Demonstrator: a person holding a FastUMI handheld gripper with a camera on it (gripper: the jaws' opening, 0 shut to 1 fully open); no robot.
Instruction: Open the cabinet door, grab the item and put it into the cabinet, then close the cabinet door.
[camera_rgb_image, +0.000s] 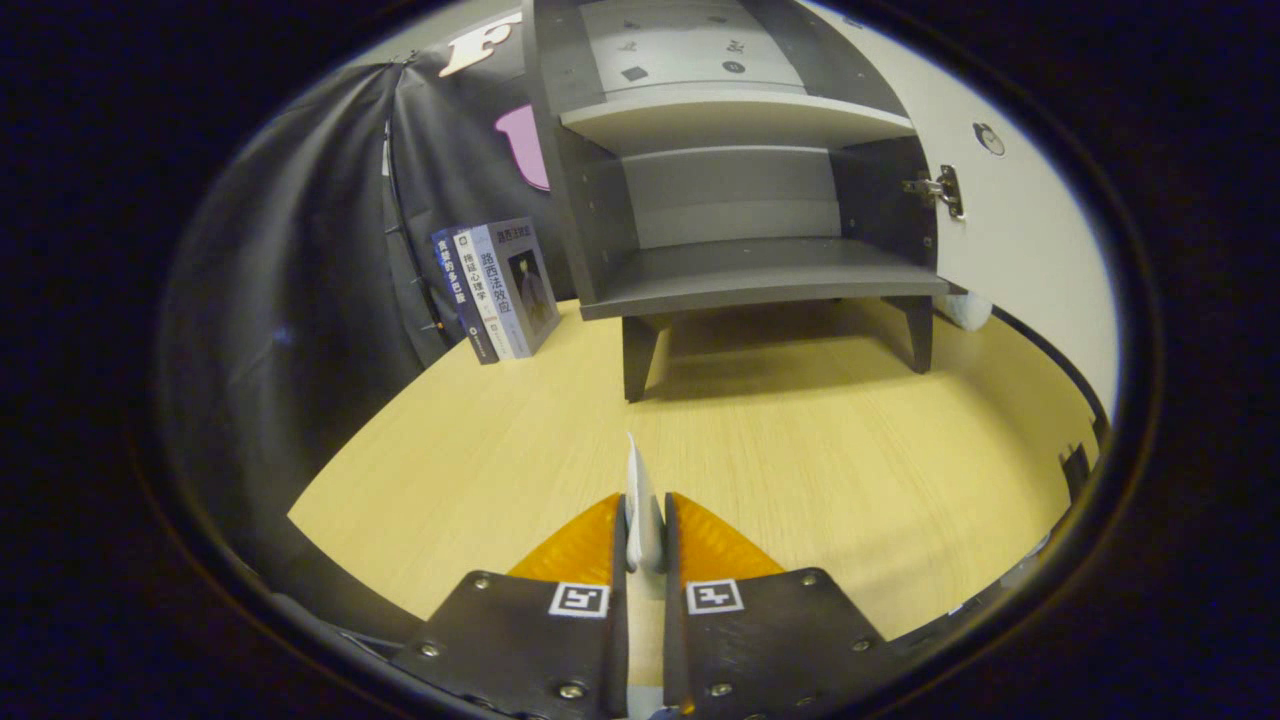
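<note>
A grey cabinet (740, 270) on short legs stands on the wooden table, straight beyond my fingers. Its white door (1010, 200) is swung open to the right on a metal hinge (940, 190). Two bare shelves show inside. My gripper (645, 520) is low over the table, well short of the cabinet, and its orange fingers (575, 550) are pressed on a thin white item (643, 500) that stands on edge between them and pokes out ahead of the tips.
A few books (500, 290) lean upright against the black cloth wall, left of the cabinet. The light wooden table (850, 470) stretches between the fingers and the cabinet legs. A white object (968, 308) lies behind the cabinet's right leg.
</note>
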